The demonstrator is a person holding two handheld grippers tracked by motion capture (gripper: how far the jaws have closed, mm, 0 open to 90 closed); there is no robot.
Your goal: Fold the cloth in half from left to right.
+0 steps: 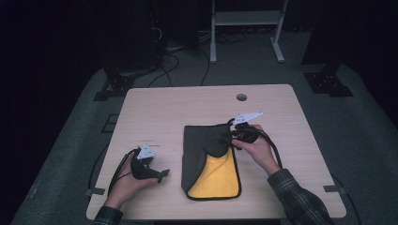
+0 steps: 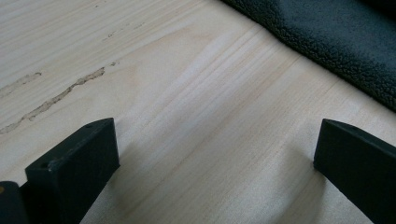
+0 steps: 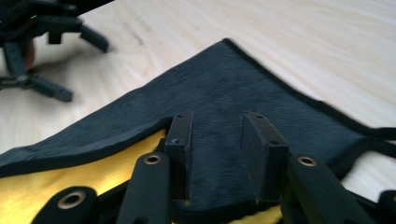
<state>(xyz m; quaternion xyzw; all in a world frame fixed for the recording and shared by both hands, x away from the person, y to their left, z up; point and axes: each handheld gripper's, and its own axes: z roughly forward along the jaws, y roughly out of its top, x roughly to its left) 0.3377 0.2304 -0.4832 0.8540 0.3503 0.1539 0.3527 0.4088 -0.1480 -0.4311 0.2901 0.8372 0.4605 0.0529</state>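
Folding goes cleanly if the right claw [image 1: 231, 132], clamped on the far corner of the cloth [image 1: 209, 161] lying mid-tabletop [image 1: 155, 105], carries it low and level toward the near edge, while the left claw [image 1: 162, 174] rests apart.

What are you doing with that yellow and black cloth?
A person is folding a cloth, dark on one side and yellow on the other, on a wooden table. The right gripper pinches a dark fold of it, lifted over the yellow side. The left gripper rests open on the table beside the cloth, holding nothing.
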